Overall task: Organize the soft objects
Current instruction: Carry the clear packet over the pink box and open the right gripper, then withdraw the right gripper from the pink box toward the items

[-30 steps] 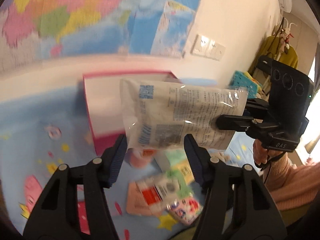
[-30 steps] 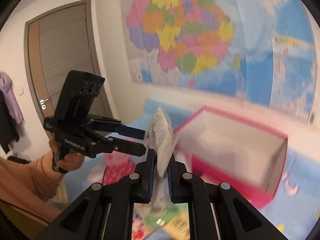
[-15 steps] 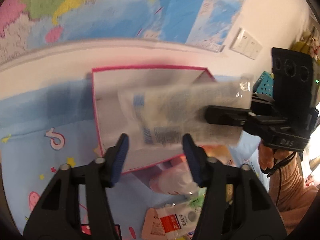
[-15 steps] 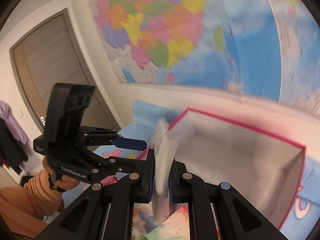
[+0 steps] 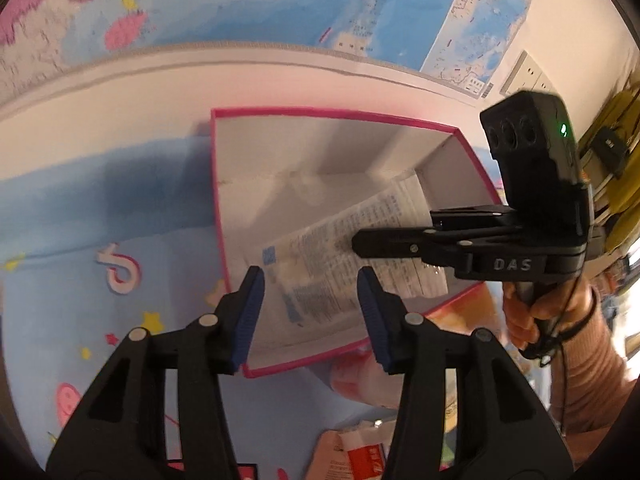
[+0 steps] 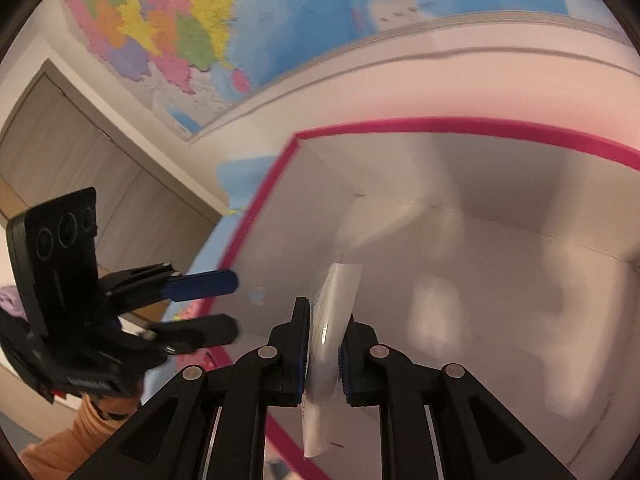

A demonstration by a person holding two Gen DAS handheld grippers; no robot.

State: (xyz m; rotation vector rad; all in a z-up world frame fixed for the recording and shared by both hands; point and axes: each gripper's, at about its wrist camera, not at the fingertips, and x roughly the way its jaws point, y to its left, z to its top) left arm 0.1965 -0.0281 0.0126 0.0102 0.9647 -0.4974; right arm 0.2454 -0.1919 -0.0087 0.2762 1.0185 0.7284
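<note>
A clear plastic packet (image 5: 320, 248) printed with small text hangs inside the open pink-rimmed white box (image 5: 332, 114), edge-on in the right wrist view as the packet (image 6: 340, 280). My right gripper (image 6: 324, 320) is shut on it and reaches down into the box (image 6: 460, 124); from the left wrist view the right gripper (image 5: 356, 242) comes in from the right. My left gripper (image 5: 310, 288) hovers over the box's near wall. Its jaws are closing with nothing pressed between them. In the right wrist view the left gripper (image 6: 236, 306) sits just outside the box's left rim.
The box stands on a blue play mat (image 5: 100, 240) against a wall with a large map (image 5: 280, 0). Several other soft packets (image 5: 356, 452) lie on the mat in front of the box. A person's hand (image 5: 532, 316) holds the right gripper. A door (image 6: 100, 180) is at left.
The right gripper carried the packet from above the mat down into the box. The left gripper came forward over the box's near wall and its jaws narrowed.
</note>
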